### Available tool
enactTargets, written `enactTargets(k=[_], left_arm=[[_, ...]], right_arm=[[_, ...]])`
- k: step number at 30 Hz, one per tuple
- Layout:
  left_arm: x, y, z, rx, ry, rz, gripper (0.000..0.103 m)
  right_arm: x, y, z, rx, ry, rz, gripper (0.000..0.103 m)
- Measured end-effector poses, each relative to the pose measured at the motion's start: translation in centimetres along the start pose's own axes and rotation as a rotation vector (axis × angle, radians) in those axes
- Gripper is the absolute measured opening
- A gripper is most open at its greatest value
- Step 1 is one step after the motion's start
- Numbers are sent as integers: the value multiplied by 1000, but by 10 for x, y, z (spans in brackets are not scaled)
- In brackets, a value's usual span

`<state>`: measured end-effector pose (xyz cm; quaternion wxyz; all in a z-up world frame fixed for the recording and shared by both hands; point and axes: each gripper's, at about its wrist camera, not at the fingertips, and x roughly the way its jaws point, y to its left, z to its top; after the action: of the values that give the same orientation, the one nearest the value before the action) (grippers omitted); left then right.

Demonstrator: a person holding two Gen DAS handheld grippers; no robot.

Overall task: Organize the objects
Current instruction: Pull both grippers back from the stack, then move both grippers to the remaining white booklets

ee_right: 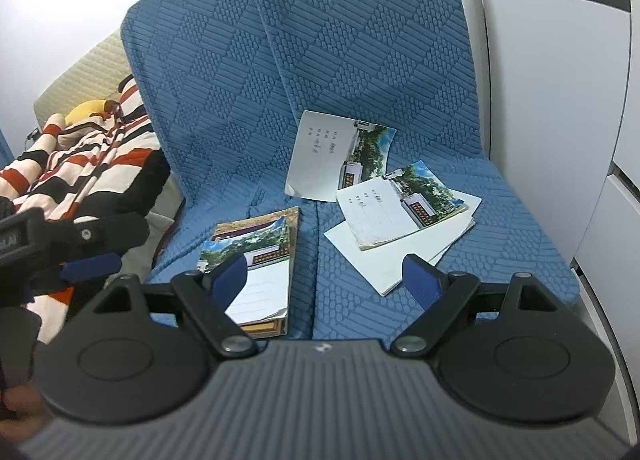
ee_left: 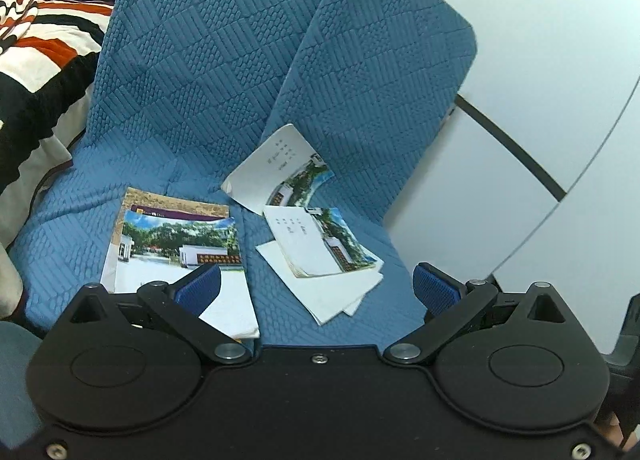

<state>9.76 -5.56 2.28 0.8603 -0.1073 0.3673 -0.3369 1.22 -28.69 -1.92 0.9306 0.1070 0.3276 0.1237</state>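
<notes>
Notebooks lie scattered on the blue sofa seat, ahead of the left gripper, whose jaws stand apart and empty. They look thin, light and floppy; I would take one by a free edge.

Ahead of the right gripper, also wide apart, the covers show small writing, too small to read.

On the sofa seat, a book stack lies left of scattered booklets.

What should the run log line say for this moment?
left tongs: open, empty | right tongs: open, empty | booklets: scattered on sofa | stack: left side
</notes>
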Motion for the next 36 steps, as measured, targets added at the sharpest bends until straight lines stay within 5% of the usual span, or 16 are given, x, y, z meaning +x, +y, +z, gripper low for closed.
enactTargets(k=[18,36], left_arm=[[88,45,23,2,-4,66,102],[176,67,36,-31,28,82,102]], right_arm=[[95,-22,10,35,18,-77,86],[173,-35,53,145,-13,-10,86]])
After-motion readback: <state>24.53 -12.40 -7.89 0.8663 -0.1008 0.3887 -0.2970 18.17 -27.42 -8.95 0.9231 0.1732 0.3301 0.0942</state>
